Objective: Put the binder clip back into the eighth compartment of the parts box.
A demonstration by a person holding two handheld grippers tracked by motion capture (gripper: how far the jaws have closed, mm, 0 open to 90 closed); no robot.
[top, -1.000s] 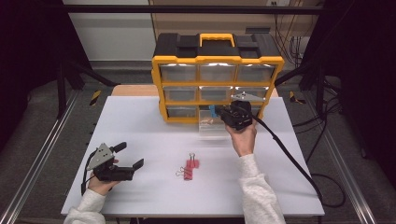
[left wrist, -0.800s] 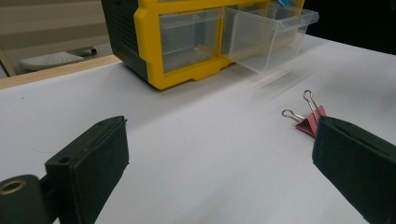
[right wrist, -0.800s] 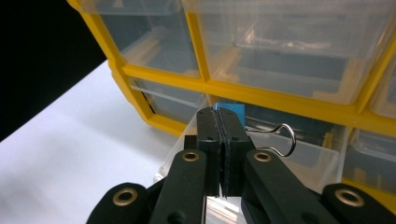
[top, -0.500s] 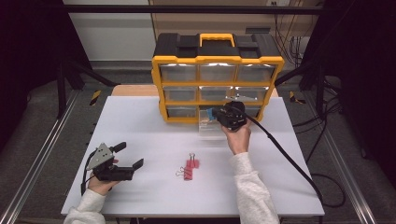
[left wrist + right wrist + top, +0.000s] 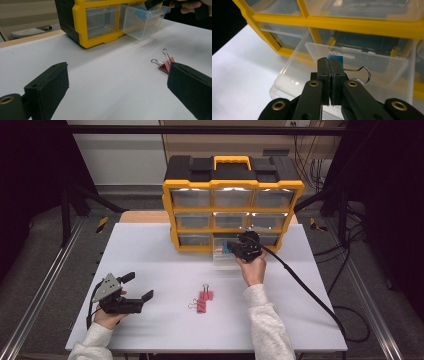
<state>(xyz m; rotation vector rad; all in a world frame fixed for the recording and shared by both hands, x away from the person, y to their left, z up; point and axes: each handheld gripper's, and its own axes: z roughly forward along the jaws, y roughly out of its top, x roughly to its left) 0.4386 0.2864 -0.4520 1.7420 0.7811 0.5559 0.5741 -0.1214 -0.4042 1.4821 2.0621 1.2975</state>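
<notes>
Right gripper (image 5: 329, 62): pressed together on a blue binder clip (image 5: 336, 60), wire loop exposed, over a clear plastic drawer (image 5: 387, 72).
Left gripper (image 5: 117, 85): spread wide, held above the white table (image 5: 100, 67).

One yellow and black drawer cabinet (image 5: 232, 202) stands at the far side of the one white table (image 5: 150, 250); it has nine clear drawers in three rows of three; one drawer (image 5: 224, 257), in the middle of the bottom row, is pulled out. Red binder clips (image 5: 201, 299) lie in a small cluster near the middle of the table, at least two; one blue binder clip (image 5: 336, 60) is over the open drawer. Two grippers: one near left (image 5: 136, 288), one far right (image 5: 231, 248).
</notes>
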